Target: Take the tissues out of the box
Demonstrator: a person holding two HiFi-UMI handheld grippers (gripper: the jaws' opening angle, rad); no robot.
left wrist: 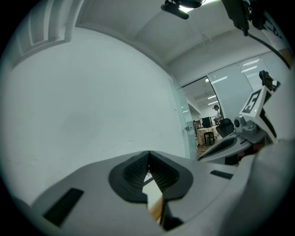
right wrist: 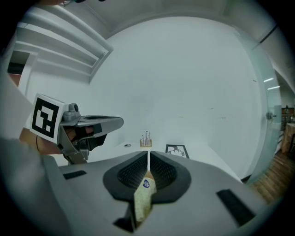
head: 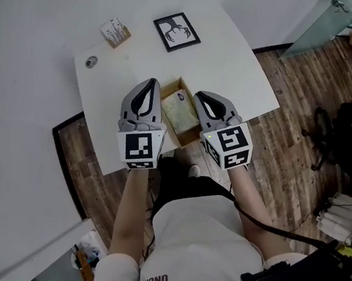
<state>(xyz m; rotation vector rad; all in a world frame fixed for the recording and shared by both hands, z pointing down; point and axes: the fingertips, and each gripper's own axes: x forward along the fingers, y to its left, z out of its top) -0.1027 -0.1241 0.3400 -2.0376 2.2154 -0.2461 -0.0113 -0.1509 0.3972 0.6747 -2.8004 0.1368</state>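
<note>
Tissue pack [head: 180, 111] pale green, small blue logo, lying in wooden box [head: 170, 89]. Left tool [head: 151, 82] at its 9 o'clock, right tool [head: 199, 96] at 3, both pressed together, pinching nothing.

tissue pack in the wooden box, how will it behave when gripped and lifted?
The tissue pack looks like a soft wrapped packet: probably light, and squashy rather than stiff under a pinch. Its printed wrap may be film, so possibly slippery. It fills most of the wooden box, so it may drag on the walls and tug the box along.
</note>
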